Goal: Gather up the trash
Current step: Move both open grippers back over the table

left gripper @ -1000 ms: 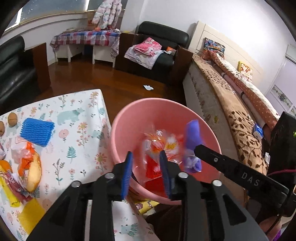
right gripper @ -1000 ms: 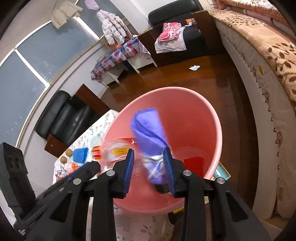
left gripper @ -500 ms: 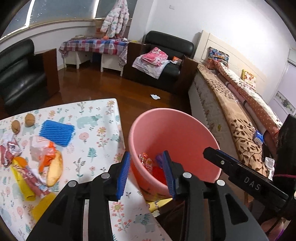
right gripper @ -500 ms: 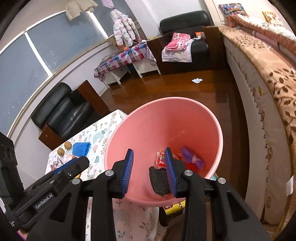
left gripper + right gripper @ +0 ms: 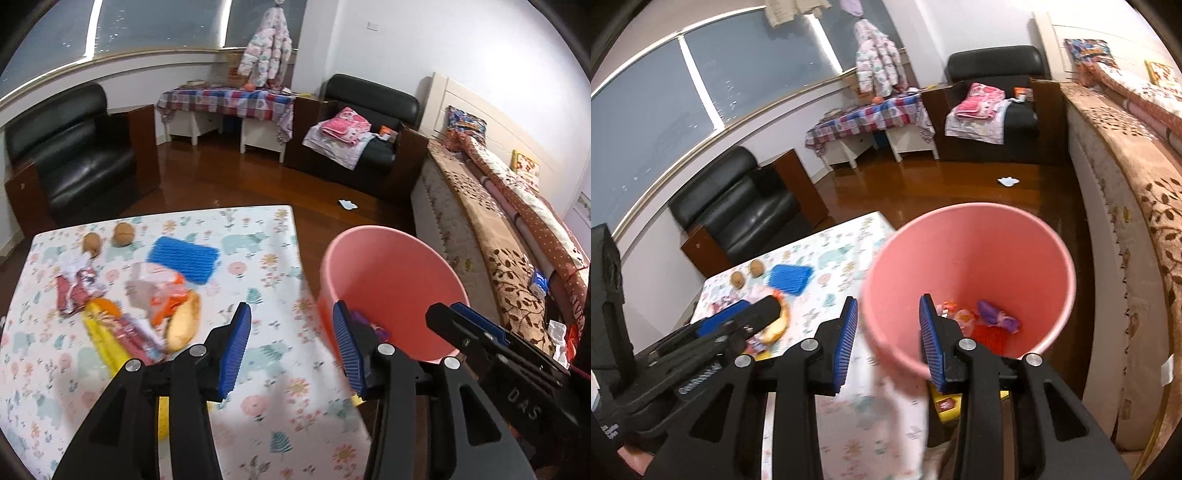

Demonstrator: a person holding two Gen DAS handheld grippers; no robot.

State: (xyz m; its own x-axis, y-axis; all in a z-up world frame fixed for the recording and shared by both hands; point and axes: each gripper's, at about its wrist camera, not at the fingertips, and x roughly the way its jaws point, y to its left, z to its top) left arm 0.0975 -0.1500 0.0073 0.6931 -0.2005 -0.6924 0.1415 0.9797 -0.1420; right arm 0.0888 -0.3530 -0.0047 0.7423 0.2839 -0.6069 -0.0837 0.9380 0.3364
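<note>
A pink bucket (image 5: 388,280) stands on the floor at the table's right edge; it also shows in the right wrist view (image 5: 979,251). Inside it lie a purple wrapper (image 5: 997,317), a red piece (image 5: 990,338) and a printed wrapper (image 5: 962,317). My left gripper (image 5: 291,347) is open and empty above the table edge. My right gripper (image 5: 888,343) is open and empty over the bucket's near rim. On the table lie a blue foam net (image 5: 183,258), a pile of wrappers with a bread roll (image 5: 162,306), a yellow wrapper (image 5: 103,336) and two brown nuts (image 5: 107,238).
The table has a floral cloth (image 5: 258,251). A bed (image 5: 517,236) runs along the right. Black armchairs (image 5: 70,155) stand behind the table. A white scrap (image 5: 347,204) lies on the wooden floor. A yellow packet (image 5: 945,404) lies on the floor beside the bucket.
Both grippers dropped their wrappers into the bucket, then pulled back and swung left. The table and its trash now fill more of the left wrist view.
</note>
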